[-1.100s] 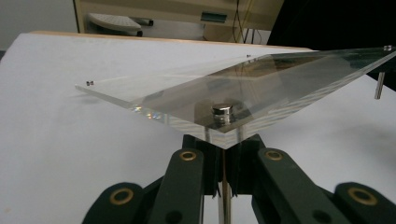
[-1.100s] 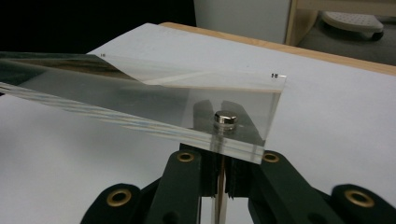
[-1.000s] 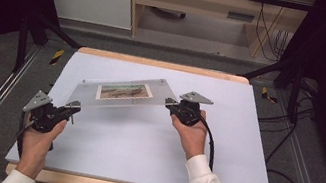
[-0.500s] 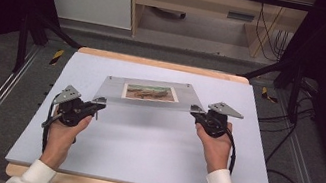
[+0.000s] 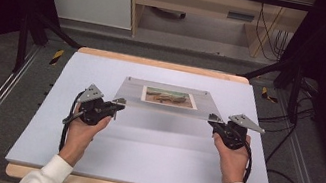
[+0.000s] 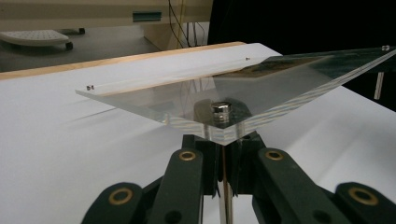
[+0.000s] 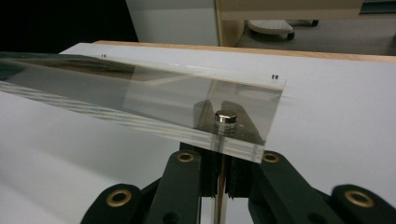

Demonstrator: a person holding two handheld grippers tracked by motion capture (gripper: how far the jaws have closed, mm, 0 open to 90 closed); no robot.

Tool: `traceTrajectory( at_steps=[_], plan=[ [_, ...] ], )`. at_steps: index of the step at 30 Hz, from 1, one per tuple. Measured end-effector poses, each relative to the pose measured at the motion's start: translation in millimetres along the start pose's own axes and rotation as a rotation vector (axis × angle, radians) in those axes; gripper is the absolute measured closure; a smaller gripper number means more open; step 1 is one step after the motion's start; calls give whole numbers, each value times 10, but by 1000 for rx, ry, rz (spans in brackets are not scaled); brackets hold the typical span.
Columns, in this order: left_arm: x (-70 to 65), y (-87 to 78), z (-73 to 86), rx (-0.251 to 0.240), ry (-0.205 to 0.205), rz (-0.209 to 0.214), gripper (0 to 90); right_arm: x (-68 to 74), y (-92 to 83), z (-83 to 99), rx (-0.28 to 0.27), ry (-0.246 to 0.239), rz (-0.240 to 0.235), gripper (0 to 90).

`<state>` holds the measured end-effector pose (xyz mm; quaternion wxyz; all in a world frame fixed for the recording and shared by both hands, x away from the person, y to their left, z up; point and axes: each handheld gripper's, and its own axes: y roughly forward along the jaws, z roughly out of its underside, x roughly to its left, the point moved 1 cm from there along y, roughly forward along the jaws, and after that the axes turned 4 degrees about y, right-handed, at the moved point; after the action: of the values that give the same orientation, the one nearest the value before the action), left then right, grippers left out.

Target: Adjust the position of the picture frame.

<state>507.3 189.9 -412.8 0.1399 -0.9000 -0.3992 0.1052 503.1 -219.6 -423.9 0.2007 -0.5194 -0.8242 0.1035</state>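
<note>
Evidently no legible writing; left gripper, right gripper jaws clamped on acrylic frame corners.

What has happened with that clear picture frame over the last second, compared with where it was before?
Both grippers have carried the clear frame toward the right of the table and squared it up: a second ago it sat skewed, its left corner nearer the person. The left gripper moved right and away from the person, the right gripper moved right. Each stays shut on a metal post under a near corner; the picture inside is unchanged.
</note>
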Motion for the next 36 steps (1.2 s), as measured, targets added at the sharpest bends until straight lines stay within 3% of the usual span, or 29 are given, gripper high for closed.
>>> traceTrajectory(
  at_steps=[11, 26, 36],
  plan=[
    [18, 122, 34, 1, 22, 16, 830, -51, -50, 94, -10, 9, 36, 847],
    [134, -8, 209, 11, 8, -9, 827, 101, 78, 165, 21, -17, 17, 844],
    [129, -37, 322, 26, -2, -22, 826, 137, 103, 217, 28, -35, 8, 845]
  ],
)
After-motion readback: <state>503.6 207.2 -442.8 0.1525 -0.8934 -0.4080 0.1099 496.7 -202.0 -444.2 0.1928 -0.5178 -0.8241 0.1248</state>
